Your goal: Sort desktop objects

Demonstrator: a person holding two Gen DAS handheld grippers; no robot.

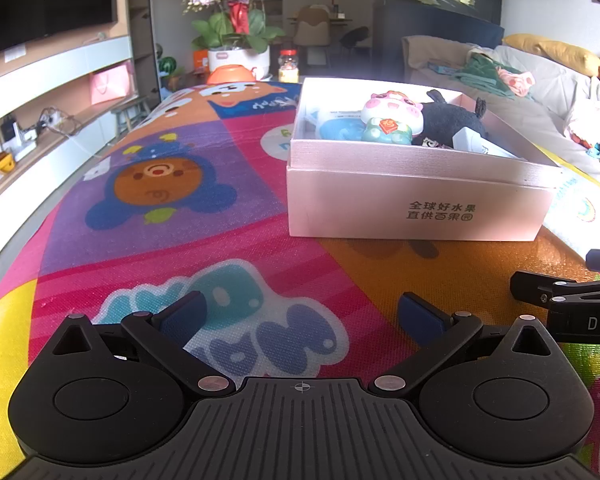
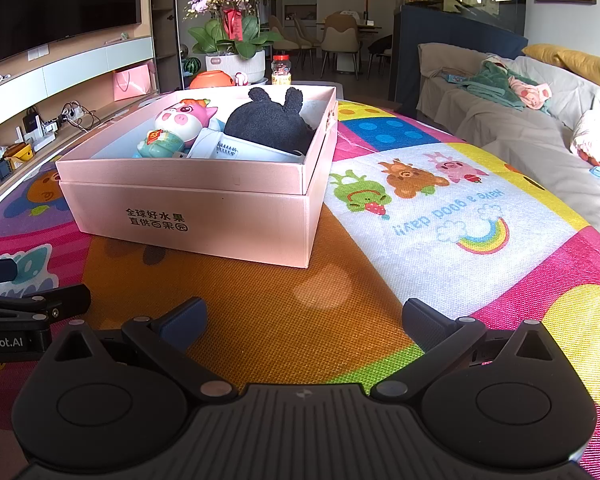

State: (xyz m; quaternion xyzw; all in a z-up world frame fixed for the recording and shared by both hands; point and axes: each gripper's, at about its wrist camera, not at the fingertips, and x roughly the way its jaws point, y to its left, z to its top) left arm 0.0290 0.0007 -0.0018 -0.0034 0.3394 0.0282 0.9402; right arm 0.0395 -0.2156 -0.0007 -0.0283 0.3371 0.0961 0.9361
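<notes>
While both the left gripper (image 1: 300, 312) and right gripper (image 2: 305, 319) hover released and empty, "Robot.AI" reads on the left one; beyond, mid-tabletop, the pink box (image 2: 204, 204) printed "全球好水果 直供百果园" holds a pig toy (image 2: 176, 130) and black plush (image 2: 270, 122); the mat (image 2: 440, 216) says "Have a good day!!"

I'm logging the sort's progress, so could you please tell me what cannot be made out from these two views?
- Box floor: in both views the near wall of the pink box hides whatever lies beneath the pig toy and black plush.
- White item: half buried under the plush; identity unclear.
- Blue object, left wrist view: behind the pig and box wall.
- Right gripper: cut off by the left view's edge.
</notes>
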